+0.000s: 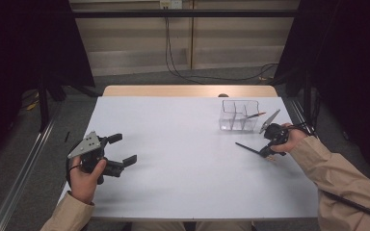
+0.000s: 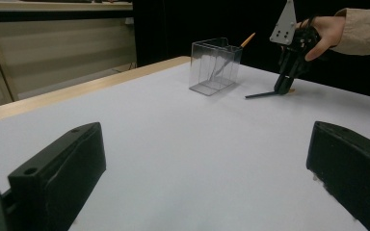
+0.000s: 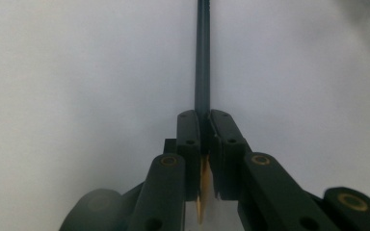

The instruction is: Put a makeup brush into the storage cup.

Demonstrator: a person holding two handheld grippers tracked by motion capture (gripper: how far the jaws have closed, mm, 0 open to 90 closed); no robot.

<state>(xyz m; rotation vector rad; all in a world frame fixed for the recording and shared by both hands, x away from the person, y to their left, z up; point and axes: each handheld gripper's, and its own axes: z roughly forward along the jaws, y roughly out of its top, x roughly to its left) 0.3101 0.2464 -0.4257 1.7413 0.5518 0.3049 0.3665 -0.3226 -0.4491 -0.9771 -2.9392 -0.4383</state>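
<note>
My right gripper (image 1: 267,152) (image 3: 202,119) is shut on a thin black pencil (image 1: 247,147) (image 3: 202,57) near its orange end, at the right of the white table (image 1: 183,183). The pencil's dark shaft sticks out to the left, low over the tabletop. The left gripper view catches this gripper (image 2: 284,89) and the pencil (image 2: 262,95) farther off. Just behind stands a clear divided box (image 1: 240,115) (image 2: 215,66) holding an orange-tipped pencil (image 1: 255,115) (image 2: 247,39). My left gripper (image 1: 124,148) (image 2: 202,144) hovers open over the table's left part, with nothing between its jaws.
A wooden strip (image 1: 188,91) runs along the table's far edge. Dark curtains hang on both sides, and cables (image 1: 192,74) lie on the floor behind. Bare white tabletop spans the space between the two grippers.
</note>
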